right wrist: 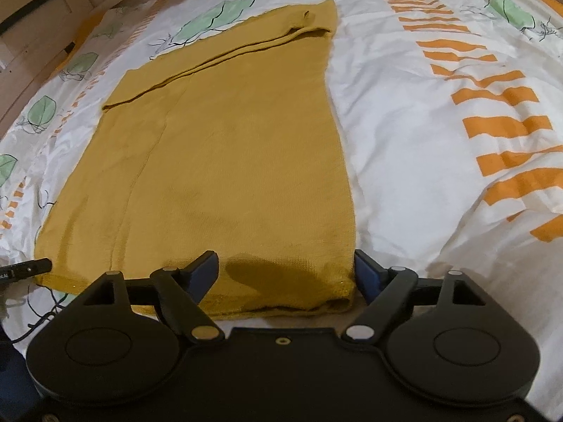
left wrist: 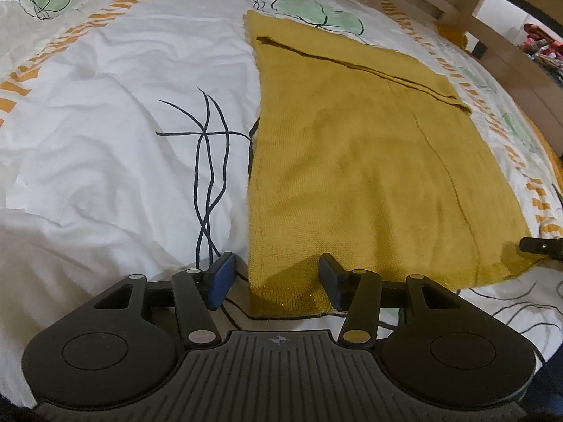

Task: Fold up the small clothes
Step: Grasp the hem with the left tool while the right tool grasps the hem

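Observation:
A mustard-yellow knitted garment (left wrist: 352, 161) lies flat on the bed, folded into a long panel with a sleeve laid across its far end. My left gripper (left wrist: 276, 276) hovers at the garment's near left corner. Its jaws stand apart with the hem between them, and the pads do not press on it. In the right wrist view the same garment (right wrist: 228, 154) stretches away from me. My right gripper (right wrist: 285, 270) is open wide over the near right corner, straddling the hem without clamping it. A finger of the right gripper (left wrist: 538, 246) pokes in from the right in the left wrist view.
The bed cover (left wrist: 105, 123) is white and rumpled, printed with orange stripes, green leaves and dark lines. A wooden bed frame (left wrist: 492, 17) runs along the far right edge. A wooden cabinet (right wrist: 35, 10) stands at the far left in the right wrist view.

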{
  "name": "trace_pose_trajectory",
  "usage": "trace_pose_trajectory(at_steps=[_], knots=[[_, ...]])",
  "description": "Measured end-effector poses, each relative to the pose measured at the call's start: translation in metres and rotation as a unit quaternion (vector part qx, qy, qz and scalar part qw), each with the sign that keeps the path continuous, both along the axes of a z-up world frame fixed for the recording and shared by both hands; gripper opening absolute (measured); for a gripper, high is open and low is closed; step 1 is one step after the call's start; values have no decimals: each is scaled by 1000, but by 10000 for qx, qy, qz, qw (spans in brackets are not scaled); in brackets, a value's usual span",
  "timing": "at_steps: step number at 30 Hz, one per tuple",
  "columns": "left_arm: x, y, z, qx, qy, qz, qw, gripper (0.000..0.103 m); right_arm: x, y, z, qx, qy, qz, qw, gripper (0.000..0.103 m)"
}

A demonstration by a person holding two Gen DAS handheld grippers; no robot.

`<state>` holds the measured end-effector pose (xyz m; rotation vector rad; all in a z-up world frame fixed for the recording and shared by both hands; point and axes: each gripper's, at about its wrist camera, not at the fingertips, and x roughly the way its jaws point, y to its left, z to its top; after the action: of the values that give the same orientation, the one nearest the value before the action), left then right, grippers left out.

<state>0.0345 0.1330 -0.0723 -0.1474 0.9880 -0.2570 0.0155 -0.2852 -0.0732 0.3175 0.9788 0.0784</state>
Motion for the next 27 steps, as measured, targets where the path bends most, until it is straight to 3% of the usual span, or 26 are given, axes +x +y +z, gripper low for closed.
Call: trace_pose_trajectory(at_steps=[12,19,24,27], knots=[[-1,8,1,-176,58,-23,9998,45,1,-13,8,454,233,10,9987,79],[-2,8,2,-275,24,2,9996,21,-1,-16,10,288,289,7,9992,64],[-4,8,3,-314,-25,-24,9995,14,-3,-18,11,261,274,-5,9993,56],[-4,9,3,-345,-7,-17,9994,15,-4,-18,11,137,294,-23,9995,42]])
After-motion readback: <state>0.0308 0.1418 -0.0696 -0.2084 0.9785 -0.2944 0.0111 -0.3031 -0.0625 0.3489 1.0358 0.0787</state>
